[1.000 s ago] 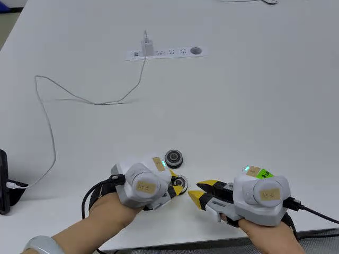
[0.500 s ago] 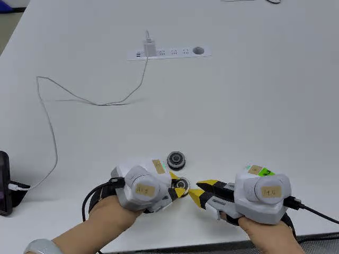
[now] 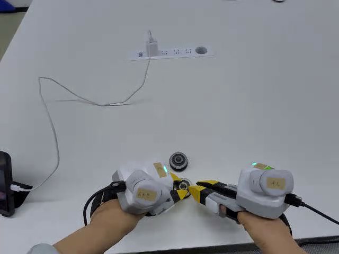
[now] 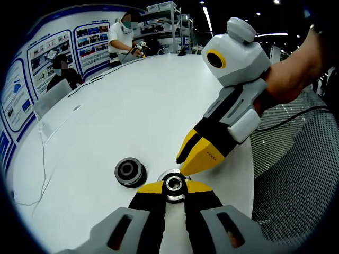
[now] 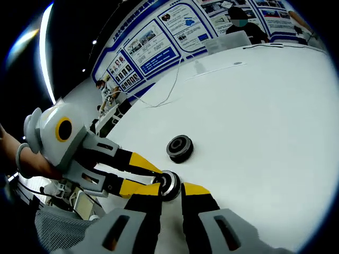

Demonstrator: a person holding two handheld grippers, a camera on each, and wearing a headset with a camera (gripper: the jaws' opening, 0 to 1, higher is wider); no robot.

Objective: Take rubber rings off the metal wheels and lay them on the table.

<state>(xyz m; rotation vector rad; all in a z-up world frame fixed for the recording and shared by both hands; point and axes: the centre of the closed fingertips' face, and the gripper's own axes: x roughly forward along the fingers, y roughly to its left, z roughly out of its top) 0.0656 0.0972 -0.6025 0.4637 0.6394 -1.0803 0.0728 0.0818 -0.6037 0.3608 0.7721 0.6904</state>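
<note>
Metal wheel tight in jaws of left gripper; right gripper jaws narrow at its rim, grip unclear.

Left claw, right claw: white-grey housings, yellow-black jaws; tan labels; 1 black cable each.

A wide white table carries a power strip, with a plugged-in cable trailing off to the left. Blue-and-white posters line the wall. Strip lights glow on a dark ceiling. A mesh chair stands at the near edge.
</note>
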